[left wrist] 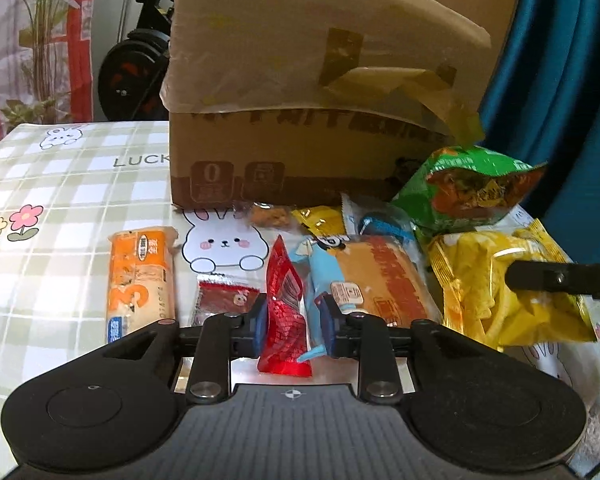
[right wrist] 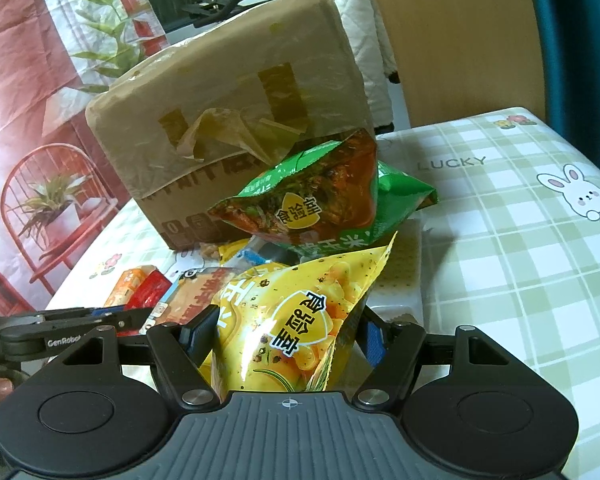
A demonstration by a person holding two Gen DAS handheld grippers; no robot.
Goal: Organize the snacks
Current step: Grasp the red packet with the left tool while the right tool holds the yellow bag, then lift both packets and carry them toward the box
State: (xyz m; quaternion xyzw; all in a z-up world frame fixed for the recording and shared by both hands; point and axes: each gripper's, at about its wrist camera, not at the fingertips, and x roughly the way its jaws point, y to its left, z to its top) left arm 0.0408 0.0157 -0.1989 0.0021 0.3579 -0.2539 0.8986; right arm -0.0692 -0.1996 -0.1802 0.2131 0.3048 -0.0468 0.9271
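Only from the left wrist do we see the flat row of snacks: an orange pack [left wrist: 140, 280] to the left of the left gripper [left wrist: 294, 322], a small dark-red sachet [left wrist: 224, 300] just beyond its left finger, and a brown bar [left wrist: 380, 276] beyond its right finger. The right wrist alone shows the bare stretch of checked surface [right wrist: 520, 240] to the right of the right gripper [right wrist: 288, 328], with its bunny print.

Our left fingers [left wrist: 260, 322] stand narrowly apart with a red packet [left wrist: 286, 312] upright between them. The left pad touches it; on the right pad's side a thin blue wrapper [left wrist: 318, 280] also sits in the gap, so we cannot tell whether that pad presses. Our right fingers [right wrist: 374, 338] are about half open and clamp a yellow bag [right wrist: 296, 320], which bulges up between them, its lower end cut off by the gripper body.

Beyond both grippers a green bag [right wrist: 320, 200] leans against a taped box [left wrist: 300, 80], hiding the box's lower corner. In the left view the right gripper appears only as a dark bar crossing the yellow bag at the right edge. Small snacks by the box foot are too blurred to name.
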